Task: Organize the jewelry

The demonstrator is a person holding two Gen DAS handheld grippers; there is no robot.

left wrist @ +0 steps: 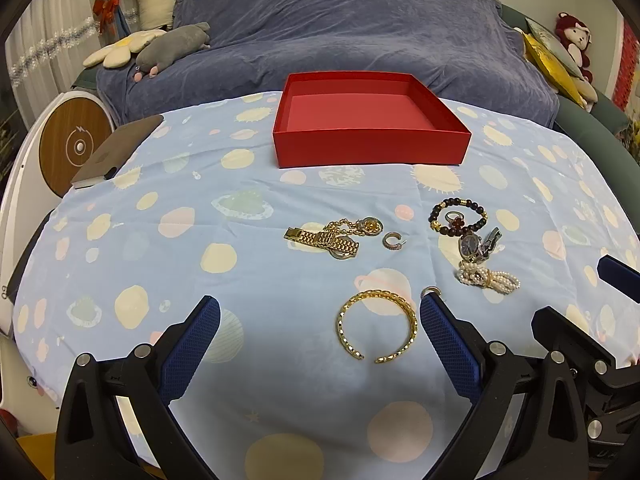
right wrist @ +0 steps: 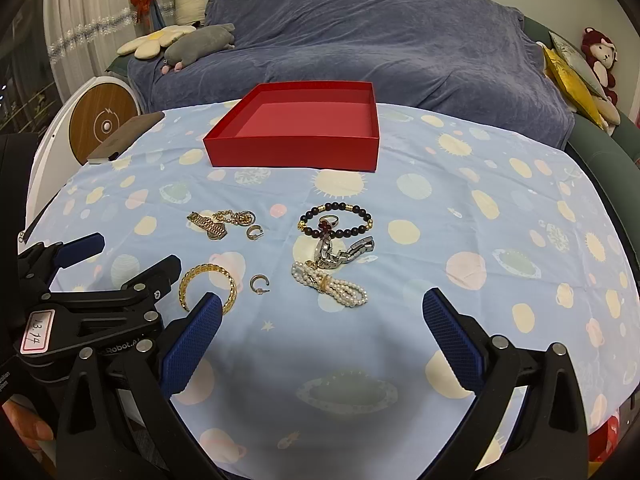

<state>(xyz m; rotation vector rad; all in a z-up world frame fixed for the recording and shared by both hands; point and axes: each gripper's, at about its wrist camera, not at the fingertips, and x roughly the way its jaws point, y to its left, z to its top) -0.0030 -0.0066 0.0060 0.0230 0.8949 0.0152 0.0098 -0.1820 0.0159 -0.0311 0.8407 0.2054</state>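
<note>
Both claws hover spread wide above the table, gripping nothing. Between the blue ribbed pads of the left claw (left wrist: 320, 314) lies an open gold chain-link bangle (left wrist: 377, 325), flat on the light blue planet-print tablecloth (left wrist: 160, 240), its gap turned toward the camera. At the tip of that claw's right pad (left wrist: 448, 344) a small silver hoop earring (left wrist: 430, 290) is half hidden; the right wrist view shows it whole, just beside the bangle. The right claw (right wrist: 322, 314) hangs over bare cloth, with a coiled white pearl strand bound by a gold clasp (right wrist: 330, 283) just ahead of it.

Beyond the pearls a silver metal-band wristwatch (right wrist: 340, 254) lies crumpled, touching them, its dial plain only from the left wrist. Farther on sits a dark beaded bracelet with gold spacers (right wrist: 338, 220), which rings a small ring with a dark red stone (right wrist: 329, 222). To the left, well apart from that group, a gold link watch band (left wrist: 320, 238) tangles with a gold chain carrying round pendants (left wrist: 362, 226); where one ends and the other begins is hard to make out. A second small hoop earring (left wrist: 391, 241) lies just beside them.

At the far edge stands a shallow square red cardboard box (left wrist: 370, 146), open-topped, with no jewelry in it. A dark flat device (left wrist: 116, 150) lies at the table's left corner, and behind is a sofa under a blue throw (left wrist: 360, 28).
</note>
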